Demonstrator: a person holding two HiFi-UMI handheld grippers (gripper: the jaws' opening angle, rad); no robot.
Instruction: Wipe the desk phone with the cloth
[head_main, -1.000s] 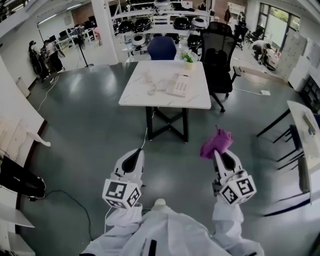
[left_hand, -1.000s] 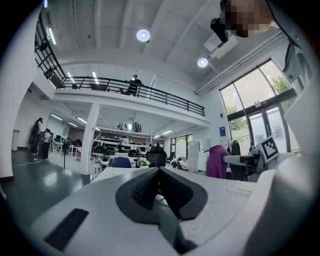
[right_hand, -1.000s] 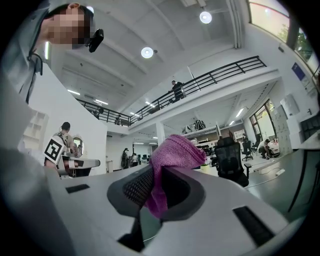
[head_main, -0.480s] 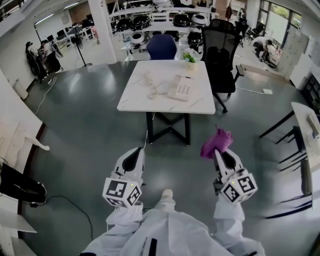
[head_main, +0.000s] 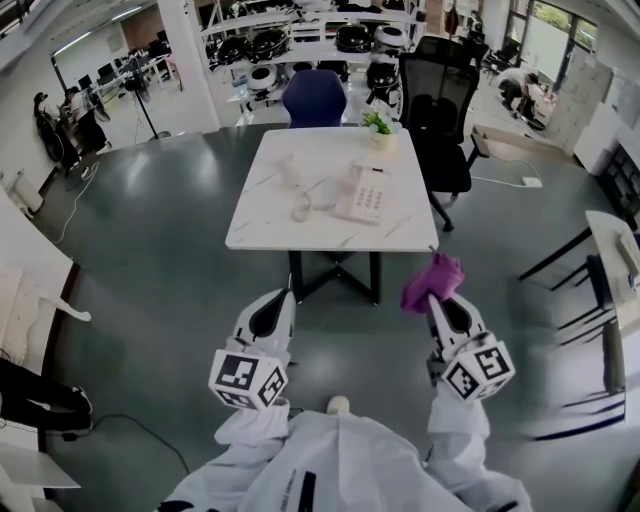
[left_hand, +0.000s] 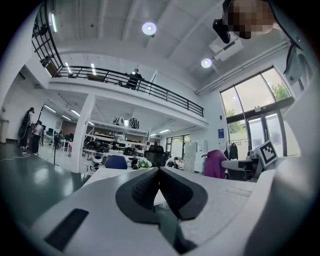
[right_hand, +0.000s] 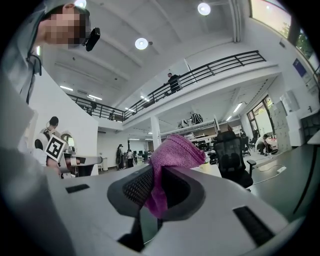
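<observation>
Grey open floor (head_main: 150, 260) spreads wide on the left, so nothing crowds the approach on that side. The left gripper (head_main: 278, 300) is held low and well short of the white table (head_main: 260, 225), its jaws pressed together with nothing between them. On the tabletop a handset (head_main: 290, 175) lies off the desk phone (head_main: 365, 193), left of it and joined by a curling cord (head_main: 305, 208). A small potted plant (head_main: 380, 124) stands just beyond the phone. The likely trouble starts here: a broad wiping stroke could catch the cord and drag the handset toward the table's edge, and a push away from the person could tip the plant. The phone body looks light, so without the empty gripper steadying it, it may slide rather than get cleaned. The right gripper (head_main: 434, 300) has its jaws clamped on the purple cloth (head_main: 432, 278), which bunches up above them. Only a fold looks pinched, so a hard rub might pull it free. The near edge of the table is bare and gives room to come in from the front. To the right the black chair (head_main: 440, 110) stands close against the table, and a 2nd desk (head_main: 612, 240) narrows the aisle there.
</observation>
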